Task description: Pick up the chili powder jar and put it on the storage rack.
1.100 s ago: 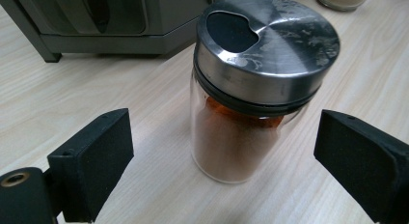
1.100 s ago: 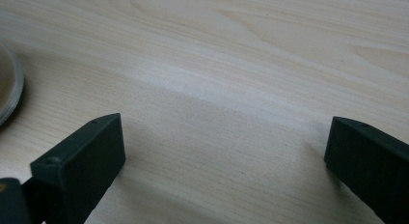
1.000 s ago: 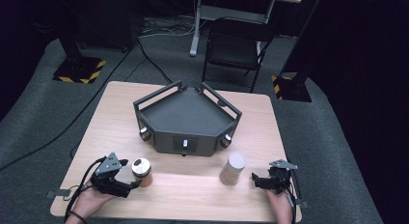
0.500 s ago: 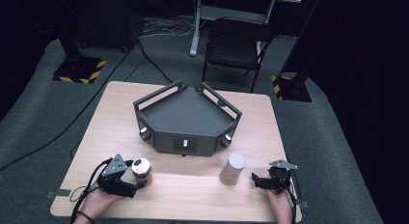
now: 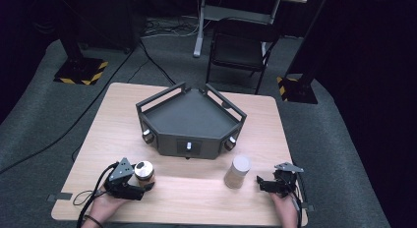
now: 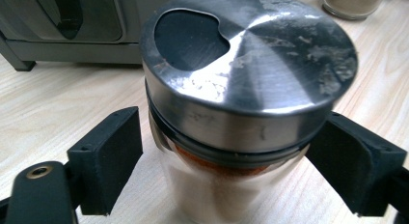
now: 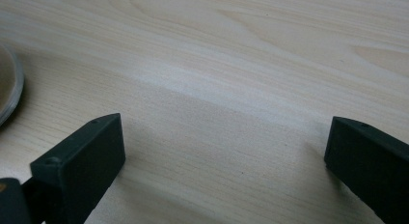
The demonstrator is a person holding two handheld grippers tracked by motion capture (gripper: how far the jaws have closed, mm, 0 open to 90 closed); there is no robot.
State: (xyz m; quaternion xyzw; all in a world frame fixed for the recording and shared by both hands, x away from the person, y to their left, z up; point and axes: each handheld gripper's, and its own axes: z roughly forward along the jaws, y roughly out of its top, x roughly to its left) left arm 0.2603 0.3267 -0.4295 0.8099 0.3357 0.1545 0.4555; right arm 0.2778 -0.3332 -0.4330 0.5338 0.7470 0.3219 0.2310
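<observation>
Left gripper (image 6: 224,171) jaws just closing around glass spice jar with steel lid (image 6: 241,89), pads not yet touching, right gripper (image 7: 224,171) spread wide over light wooden table (image 7: 241,64), empty

Jars: two, one with a steel lid (image 5: 143,171) and one with a pale lid (image 5: 238,171).
Grippers: two, a left gripper (image 5: 134,186) and a right gripper (image 5: 262,185).
Trays: one dark tray (image 5: 191,121).
Knobs on the tray: three.
Tables: one wooden table (image 5: 196,198).
Chairs: one black chair (image 5: 239,47).
</observation>
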